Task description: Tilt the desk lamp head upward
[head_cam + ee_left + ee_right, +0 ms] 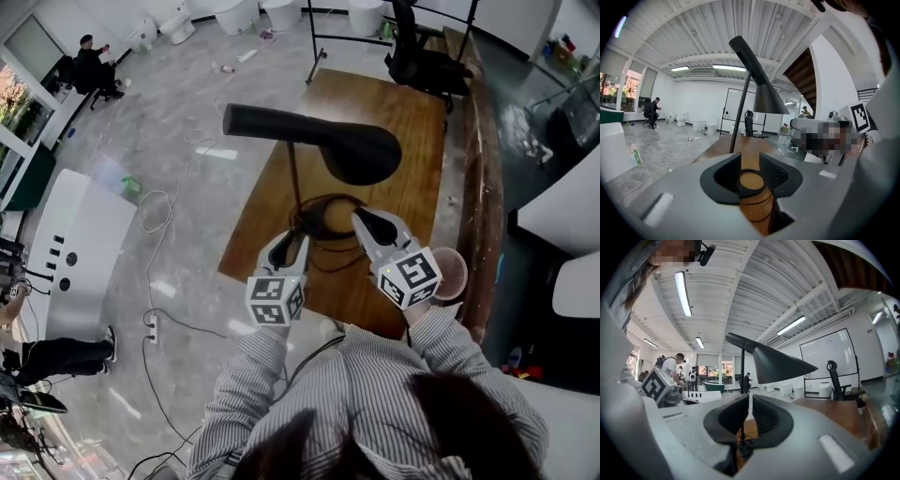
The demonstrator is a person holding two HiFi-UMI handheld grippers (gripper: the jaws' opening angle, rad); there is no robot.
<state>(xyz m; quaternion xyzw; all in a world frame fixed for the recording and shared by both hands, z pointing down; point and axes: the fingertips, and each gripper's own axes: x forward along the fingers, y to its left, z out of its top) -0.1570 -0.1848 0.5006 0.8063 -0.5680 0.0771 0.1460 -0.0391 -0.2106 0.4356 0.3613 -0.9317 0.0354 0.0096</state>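
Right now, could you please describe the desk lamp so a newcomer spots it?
Find the long wooden desk on the grey floor. Near its front end stands the desk lamp, a thin pole under a black cone shade. It alone stands tall there, a tube jutting from the shade.

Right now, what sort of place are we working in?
Probably an open office or showroom hall: wooden desk with a black desk lamp, an office chair, loose cables, white toilet-like fixtures beyond.

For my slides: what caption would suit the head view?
Left tool and right tool held before a black desk lamp on a wooden table.
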